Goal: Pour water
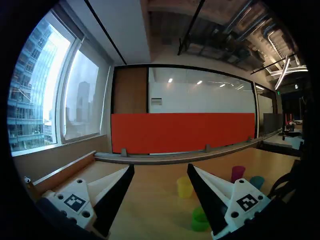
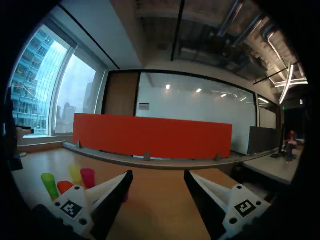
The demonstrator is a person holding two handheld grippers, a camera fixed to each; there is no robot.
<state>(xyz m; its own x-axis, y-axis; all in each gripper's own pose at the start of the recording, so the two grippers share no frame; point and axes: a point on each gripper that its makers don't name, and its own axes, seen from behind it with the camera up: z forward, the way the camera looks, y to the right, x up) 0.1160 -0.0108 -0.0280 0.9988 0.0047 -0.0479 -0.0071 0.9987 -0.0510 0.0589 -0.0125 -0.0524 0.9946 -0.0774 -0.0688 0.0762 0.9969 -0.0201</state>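
A wooden desk (image 1: 160,200) runs to an orange divider (image 1: 182,132) in the left gripper view; the left tongs (image 1: 160,166) gape apart, empty, with the yellow cup (image 1: 185,187), green cup (image 1: 199,219), magenta cup (image 1: 237,173) and teal cup (image 1: 256,182) upright, mouths up, ahead-right. In the right gripper view the right tongs (image 2: 158,173) stand apart over open desk, an orange cup (image 2: 64,186) upright among cups at far left.
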